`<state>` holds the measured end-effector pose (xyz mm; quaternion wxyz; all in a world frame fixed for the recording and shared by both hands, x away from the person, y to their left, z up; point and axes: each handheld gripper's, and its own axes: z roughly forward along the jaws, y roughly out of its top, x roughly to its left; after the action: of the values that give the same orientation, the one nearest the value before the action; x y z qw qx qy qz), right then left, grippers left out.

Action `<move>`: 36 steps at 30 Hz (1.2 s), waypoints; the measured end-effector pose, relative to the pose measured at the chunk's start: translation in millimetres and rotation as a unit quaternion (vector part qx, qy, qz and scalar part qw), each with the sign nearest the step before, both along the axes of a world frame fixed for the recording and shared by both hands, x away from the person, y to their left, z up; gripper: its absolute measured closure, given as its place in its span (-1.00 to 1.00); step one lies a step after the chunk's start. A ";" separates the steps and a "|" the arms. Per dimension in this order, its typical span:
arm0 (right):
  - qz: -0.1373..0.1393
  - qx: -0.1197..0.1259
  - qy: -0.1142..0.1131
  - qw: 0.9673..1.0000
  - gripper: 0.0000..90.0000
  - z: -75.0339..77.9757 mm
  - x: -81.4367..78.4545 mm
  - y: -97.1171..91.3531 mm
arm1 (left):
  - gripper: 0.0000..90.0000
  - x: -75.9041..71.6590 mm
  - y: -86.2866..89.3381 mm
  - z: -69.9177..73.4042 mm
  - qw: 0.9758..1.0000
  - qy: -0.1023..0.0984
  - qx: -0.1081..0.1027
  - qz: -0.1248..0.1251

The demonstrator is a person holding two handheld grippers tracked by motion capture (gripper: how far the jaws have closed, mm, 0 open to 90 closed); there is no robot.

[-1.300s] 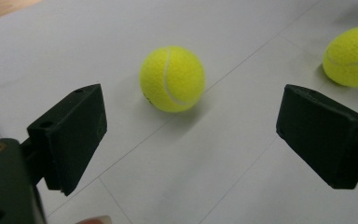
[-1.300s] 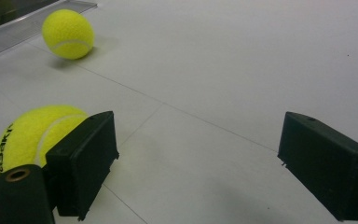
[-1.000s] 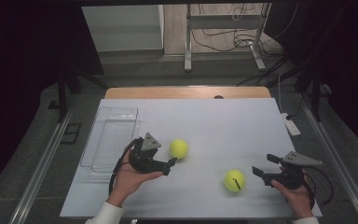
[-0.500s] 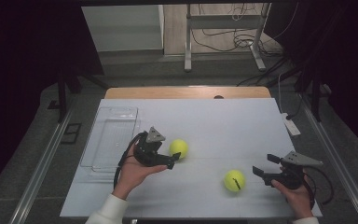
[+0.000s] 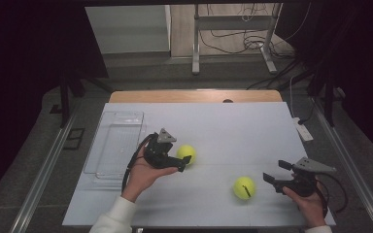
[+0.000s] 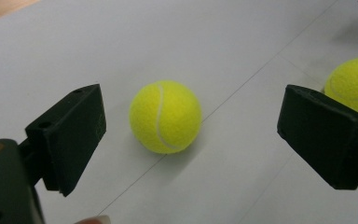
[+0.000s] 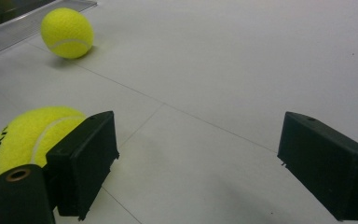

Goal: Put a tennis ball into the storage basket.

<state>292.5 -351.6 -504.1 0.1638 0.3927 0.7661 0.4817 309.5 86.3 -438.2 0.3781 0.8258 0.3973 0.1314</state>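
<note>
The near tennis ball [image 7: 28,135] bears partly hidden black letters, "saki" readable

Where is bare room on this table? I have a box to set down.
The far right table, beyond both tennis balls, is bare. The clear tray takes the left; the left gripper and right gripper crowd the near side.

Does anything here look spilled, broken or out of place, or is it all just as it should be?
Nothing stands out. Two tennis balls, one by the left gripper and one by the right gripper, sit loose on the white table, apart from each other. The clear tray lies flat at the left. Both grippers' jaws are open.
</note>
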 end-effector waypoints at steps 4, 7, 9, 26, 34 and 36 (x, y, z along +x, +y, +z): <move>0.001 -0.001 0.000 1.000 -0.74 -0.2 0.2 0.0 | -0.81 4.1 -2.8 0.0 1.000 0.003 0.002 -0.002; 0.001 -0.001 0.000 1.000 -0.74 -0.2 0.2 -0.3 | -0.81 8.1 -4.9 0.1 1.000 0.008 -0.001 -0.001; 0.001 -0.002 0.000 1.000 -0.74 -0.3 0.3 -0.2 | -0.81 9.6 -6.1 0.0 1.000 0.009 -0.001 -0.001; 0.000 -0.001 0.001 1.000 -0.73 -0.9 0.8 0.2 | -0.82 28.9 -15.3 -8.5 0.999 0.039 0.019 -0.001; 0.000 -0.002 0.001 1.000 -0.73 -0.8 0.6 0.3 | -0.84 35.7 -20.1 -16.1 0.998 0.055 0.033 -0.005; 0.000 -0.002 0.002 1.000 -0.73 -0.8 0.7 0.4 | -0.84 37.3 -21.5 -18.3 0.998 0.058 0.036 -0.004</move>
<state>293.2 -351.2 -505.0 0.1632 0.3930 0.7677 0.4792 346.8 64.9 -456.5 0.3247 0.8467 0.4105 0.0961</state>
